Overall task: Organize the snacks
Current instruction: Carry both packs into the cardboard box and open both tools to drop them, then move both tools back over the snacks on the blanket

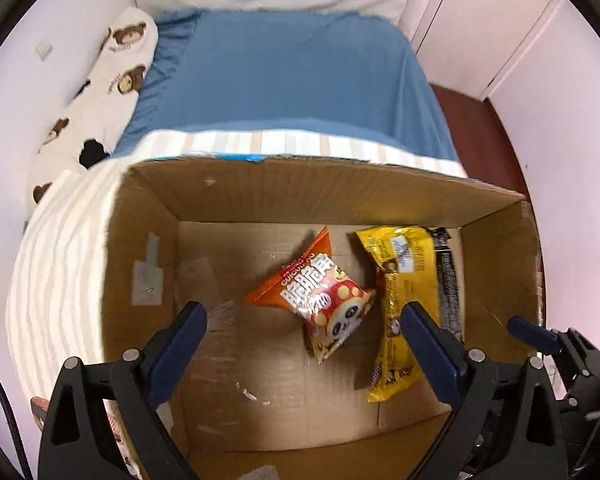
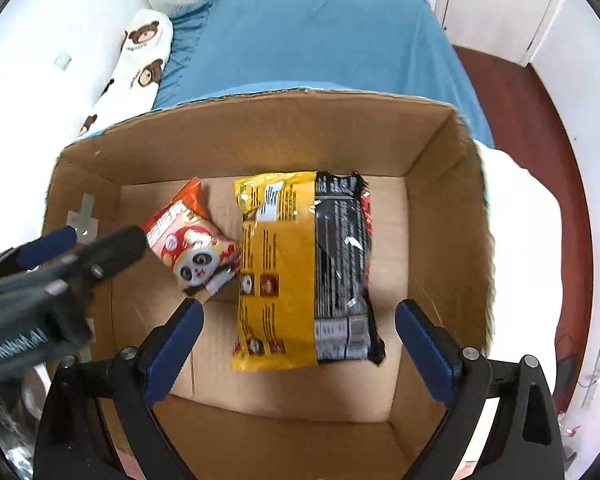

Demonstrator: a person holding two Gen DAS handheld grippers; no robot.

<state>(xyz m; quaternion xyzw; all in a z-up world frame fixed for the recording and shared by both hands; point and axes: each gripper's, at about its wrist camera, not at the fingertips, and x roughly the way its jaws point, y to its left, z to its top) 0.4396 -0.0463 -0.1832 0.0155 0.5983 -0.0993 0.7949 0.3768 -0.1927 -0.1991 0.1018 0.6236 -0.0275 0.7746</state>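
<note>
An open cardboard box (image 1: 300, 184) (image 2: 260, 128) sits on the bed. Inside lie an orange-red panda snack bag (image 1: 320, 300) (image 2: 188, 244) and a larger yellow-and-black snack pack (image 1: 412, 280) (image 2: 304, 268), side by side on the box floor. My left gripper (image 1: 304, 336) is open and empty above the box, over the panda bag. My right gripper (image 2: 300, 336) is open and empty above the yellow-and-black pack. The left gripper also shows at the left of the right wrist view (image 2: 72, 248). A fingertip of the right gripper (image 1: 532, 332) shows at the right of the left wrist view.
The box rests on a bed with a blue sheet (image 1: 292, 72) (image 2: 324, 36) and a striped blanket (image 1: 60, 248). A bear-print pillow (image 1: 116, 64) (image 2: 140, 60) lies along the left wall. Dark red floor (image 1: 484, 128) and white cabinet doors (image 1: 484, 12) are at the right.
</note>
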